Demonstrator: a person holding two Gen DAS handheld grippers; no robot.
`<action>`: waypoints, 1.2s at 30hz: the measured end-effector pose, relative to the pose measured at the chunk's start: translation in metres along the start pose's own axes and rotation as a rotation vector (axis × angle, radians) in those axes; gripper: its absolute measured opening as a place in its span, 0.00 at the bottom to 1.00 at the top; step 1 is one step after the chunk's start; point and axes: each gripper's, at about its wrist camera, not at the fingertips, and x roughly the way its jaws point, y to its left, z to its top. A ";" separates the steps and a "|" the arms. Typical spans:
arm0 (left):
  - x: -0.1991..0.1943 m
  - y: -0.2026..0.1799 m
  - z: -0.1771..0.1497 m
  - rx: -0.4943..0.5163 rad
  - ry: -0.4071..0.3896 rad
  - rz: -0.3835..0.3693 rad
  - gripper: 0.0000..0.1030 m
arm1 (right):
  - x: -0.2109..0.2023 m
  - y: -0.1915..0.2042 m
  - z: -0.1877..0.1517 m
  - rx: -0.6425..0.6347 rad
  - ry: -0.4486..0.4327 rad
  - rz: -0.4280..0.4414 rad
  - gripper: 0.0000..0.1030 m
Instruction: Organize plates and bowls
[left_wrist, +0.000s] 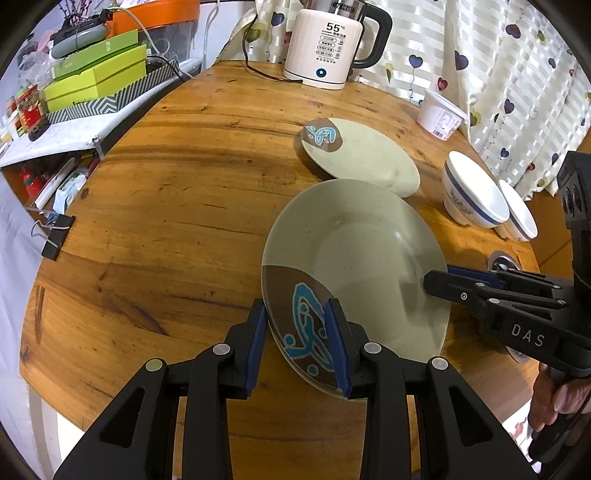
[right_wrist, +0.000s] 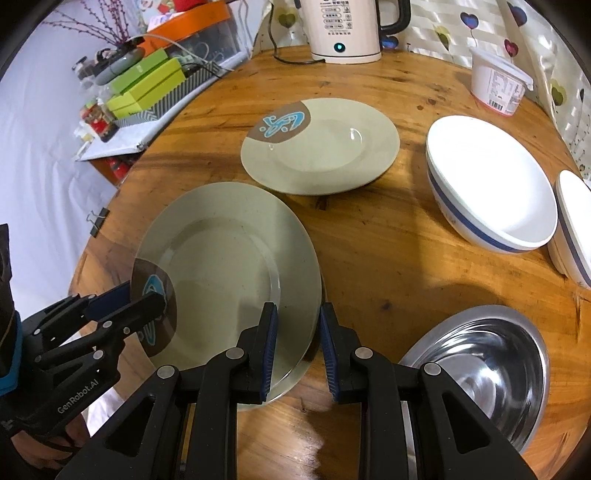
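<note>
While both grippers pinched the near pale-green ceramic plate (right_wrist: 229, 266), left gripper (left_wrist: 297, 345) and right gripper (right_wrist: 295, 350) on opposite rims, its matching plate (right_wrist: 321, 147) sat straight ahead.

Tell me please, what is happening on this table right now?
A person holds one gripper in each hand, and both grip the same green plate at opposite rims. The left gripper pinches the brown patterned edge, the right gripper the plain edge. A second matching plate lies flat further back on the wooden table. Two white bowls and a steel bowl stand to the right.
</note>
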 end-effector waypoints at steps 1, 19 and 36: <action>0.000 0.000 0.000 0.001 0.002 0.001 0.32 | 0.000 0.000 0.000 -0.001 -0.002 -0.002 0.22; 0.002 -0.003 -0.002 0.014 0.005 0.013 0.32 | 0.000 0.001 -0.003 -0.025 -0.008 -0.024 0.25; 0.001 0.000 -0.004 -0.004 0.009 -0.013 0.33 | -0.006 0.001 -0.005 -0.027 -0.043 -0.021 0.25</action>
